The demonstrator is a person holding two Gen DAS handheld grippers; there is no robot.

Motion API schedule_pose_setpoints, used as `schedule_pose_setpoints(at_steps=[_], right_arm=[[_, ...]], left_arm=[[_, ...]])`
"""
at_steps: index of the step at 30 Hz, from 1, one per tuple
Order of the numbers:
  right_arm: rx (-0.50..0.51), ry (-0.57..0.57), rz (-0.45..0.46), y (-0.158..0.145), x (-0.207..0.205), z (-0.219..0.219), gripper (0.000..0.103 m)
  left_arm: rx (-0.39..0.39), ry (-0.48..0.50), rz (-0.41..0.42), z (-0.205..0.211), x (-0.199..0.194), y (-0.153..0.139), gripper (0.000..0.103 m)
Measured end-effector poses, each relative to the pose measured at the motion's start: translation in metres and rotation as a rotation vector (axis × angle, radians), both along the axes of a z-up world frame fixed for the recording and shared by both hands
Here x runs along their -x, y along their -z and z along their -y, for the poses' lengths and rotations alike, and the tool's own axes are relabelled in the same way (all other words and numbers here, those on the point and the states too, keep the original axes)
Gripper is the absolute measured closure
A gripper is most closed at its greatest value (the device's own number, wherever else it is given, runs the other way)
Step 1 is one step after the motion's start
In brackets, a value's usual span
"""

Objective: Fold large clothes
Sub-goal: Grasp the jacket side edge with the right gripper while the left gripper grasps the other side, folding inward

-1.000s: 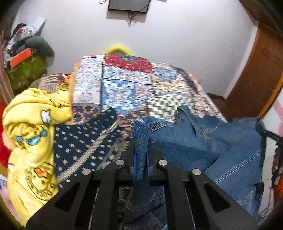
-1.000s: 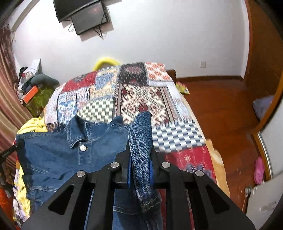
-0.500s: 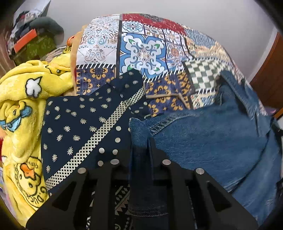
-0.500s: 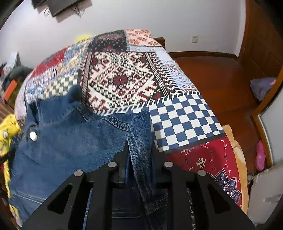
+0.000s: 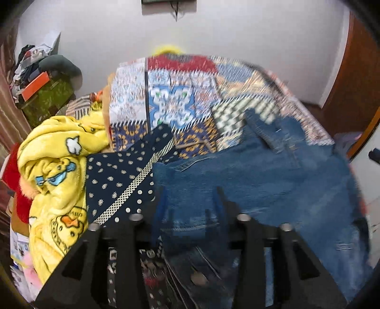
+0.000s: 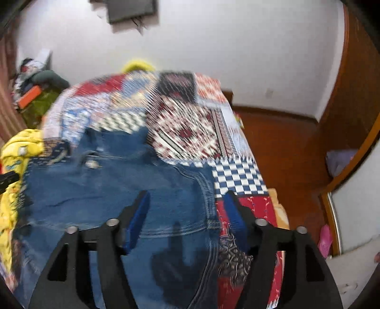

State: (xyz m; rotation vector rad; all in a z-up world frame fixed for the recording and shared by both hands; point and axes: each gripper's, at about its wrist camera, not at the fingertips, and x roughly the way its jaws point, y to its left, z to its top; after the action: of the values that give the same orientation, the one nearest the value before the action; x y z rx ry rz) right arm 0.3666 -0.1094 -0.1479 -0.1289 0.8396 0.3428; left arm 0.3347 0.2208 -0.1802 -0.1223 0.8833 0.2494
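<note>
Jacket button (image 6: 93, 164): right view only.

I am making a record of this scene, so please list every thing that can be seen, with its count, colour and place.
denim jacket: one, blue, spread flat on the bed, collar toward the wall
patchwork bedspread: one, many colours, covers the bed
dotted cloth: one, dark navy with pale dots and a checked band, left of the jacket
duck blanket: one, yellow with cartoon prints, bunched at the bed's left edge
clutter pile: one heap, green, orange and grey, in the left corner
screen: one, black, on the white wall
wooden floor: brown, right of the bed
left gripper: one, black, jaws open over the jacket
right gripper: one, black with blue pads, jaws open over the jacket's edge
</note>
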Motion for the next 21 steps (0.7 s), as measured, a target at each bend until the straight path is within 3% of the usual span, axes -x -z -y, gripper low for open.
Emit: schedule_pose_setpoints(at_steps=[2,4,9,11,16,21], right_arm=[[-0.003,-0.014,0.028,-0.015,0.019,0.002,0.021],[-0.019,-0.021,0.051,-0.029,0.040,0.006,0.019],[-0.069,-0.024,0.045,-0.041,0.084,0.025,0.004],[-0.064,-0.022,0.038,-0.037,0.096,0.031,0.003],[-0.001,-0.011,-0.024,-0.011,0.122,0.047,0.002],[0.013,0.009,-0.130,0.024,0.143,0.067,0.002]], left_arm=[[-0.005,0.010,0.041,0.009,0.018,-0.019,0.049],[-0.028,0.022,0.061,0.020,0.035,-0.032,0.042],[-0.051,0.061,0.069,0.040,0.080,-0.046,0.024],[-0.022,0.063,0.067,0.044,0.097,-0.042,0.002],[0.066,0.068,-0.029,0.046,0.132,-0.002,0.002],[0.244,0.055,-0.144,0.039,0.165,0.051,0.002]])
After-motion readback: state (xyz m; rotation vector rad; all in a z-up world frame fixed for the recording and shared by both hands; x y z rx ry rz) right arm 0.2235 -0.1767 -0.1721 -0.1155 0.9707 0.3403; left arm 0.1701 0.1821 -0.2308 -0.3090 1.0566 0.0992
